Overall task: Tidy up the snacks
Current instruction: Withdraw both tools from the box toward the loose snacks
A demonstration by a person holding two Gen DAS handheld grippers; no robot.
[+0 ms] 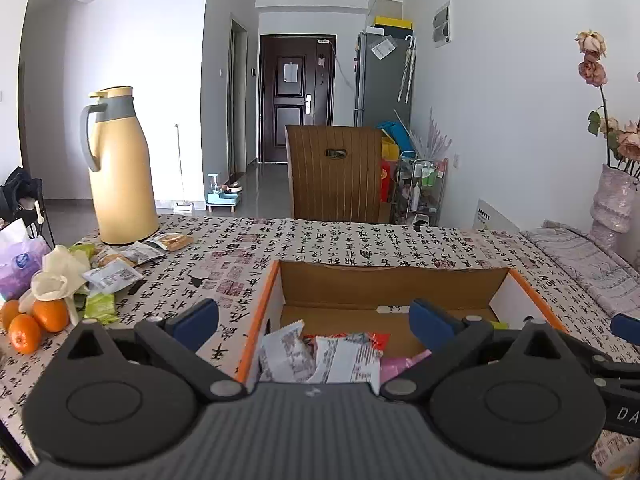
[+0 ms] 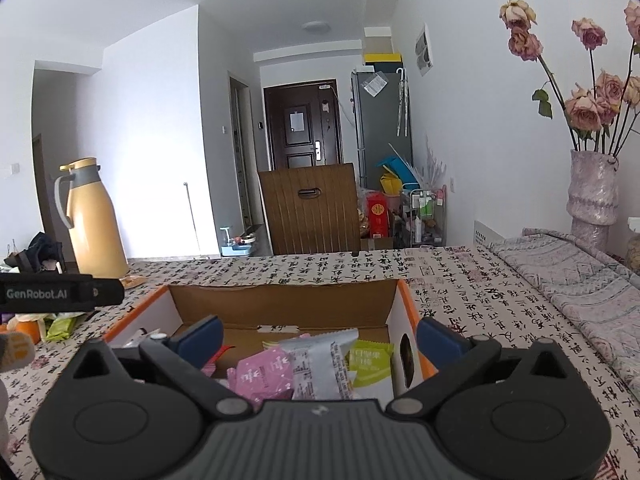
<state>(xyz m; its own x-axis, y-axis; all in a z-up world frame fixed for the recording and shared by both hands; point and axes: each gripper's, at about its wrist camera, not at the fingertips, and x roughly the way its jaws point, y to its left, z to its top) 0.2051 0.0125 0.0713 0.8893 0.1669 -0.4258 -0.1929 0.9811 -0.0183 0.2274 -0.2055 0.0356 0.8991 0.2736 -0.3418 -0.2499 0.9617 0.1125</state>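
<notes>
Calligraphy-print tablecloth (image 2: 460, 280), "GenRobot.AI" on left gripper (image 2: 64, 293), snack box (image 2: 280, 304)

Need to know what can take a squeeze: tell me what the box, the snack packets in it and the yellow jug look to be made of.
Box: corrugated cardboard, matte brown inside with a ragged torn top edge, white outside, orange trim.
Snack packets: thin plastic or foil film, probably; crinkled, slightly shiny, with crimped ends.
Yellow jug: smooth satin shell, plastic or painted metal, can't tell which; grey collar and handle look plastic.

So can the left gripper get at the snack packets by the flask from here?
Probably yes: the left gripper is open and empty, and the snack packets lie uncovered on the table left of the box, nothing between.
</notes>
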